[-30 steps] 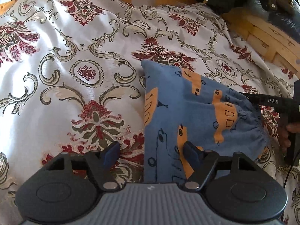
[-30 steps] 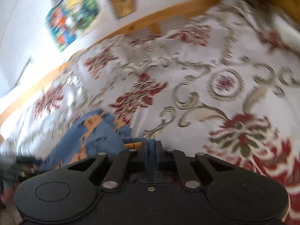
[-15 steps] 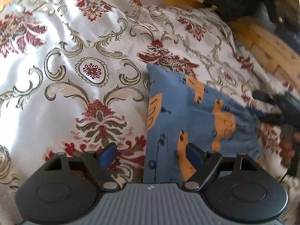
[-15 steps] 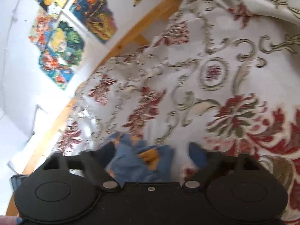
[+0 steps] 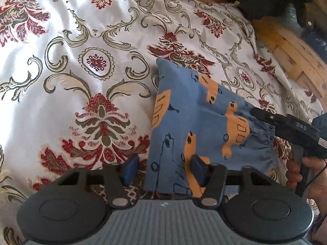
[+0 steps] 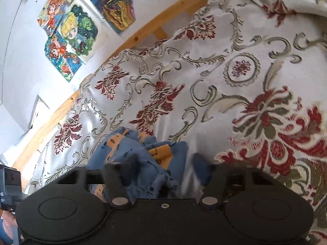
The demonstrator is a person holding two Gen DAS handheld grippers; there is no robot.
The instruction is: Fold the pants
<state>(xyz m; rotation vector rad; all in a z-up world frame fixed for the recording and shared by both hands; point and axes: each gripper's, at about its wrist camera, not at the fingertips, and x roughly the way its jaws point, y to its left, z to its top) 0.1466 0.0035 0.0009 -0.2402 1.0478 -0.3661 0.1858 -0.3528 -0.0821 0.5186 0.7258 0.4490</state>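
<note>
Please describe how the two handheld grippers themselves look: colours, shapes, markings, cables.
The left gripper has a ribbed grey body, two round black discs, black linkage arms with silver rivets and blue pads. The right gripper has the same shape with a smooth black body; seen from the left wrist, it bears white lettering, and a thin black cable hangs near it.

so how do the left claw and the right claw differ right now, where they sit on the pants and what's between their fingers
The left claw sits at the flat, folded end of the pants, straddling their left edge, one finger on the bedspread. The right claw sits at the bunched waistband end, with crumpled cloth between its fingers. The left claw's body is grey and ribbed, the right claw's is black. Both are open and grip nothing.
</note>
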